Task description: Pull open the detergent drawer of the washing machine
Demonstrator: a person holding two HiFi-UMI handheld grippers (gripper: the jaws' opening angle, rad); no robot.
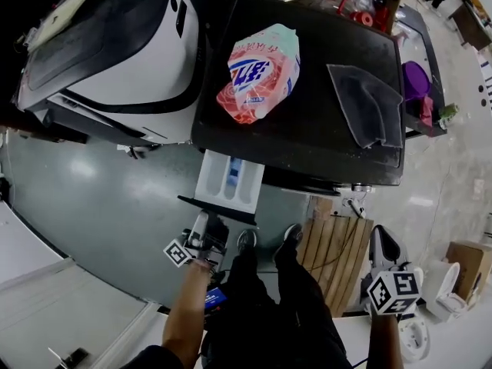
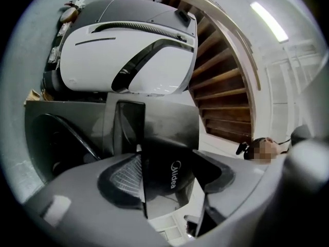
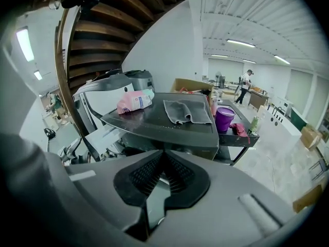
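Note:
The black-topped washing machine fills the middle of the head view. Its detergent drawer stands pulled out toward me, white compartments showing. The drawer's dark front panel lies right at my left gripper. In the left gripper view that panel, printed "Midea", sits between the two pads, and my left gripper is shut across it. My right gripper hangs low at the right, away from the machine. In the right gripper view its tips meet with nothing between them.
A pink detergent bag and a grey cloth lie on the machine's top. A large white-and-black appliance stands to its left. A wooden pallet lies by my feet, with a cardboard box at the far right.

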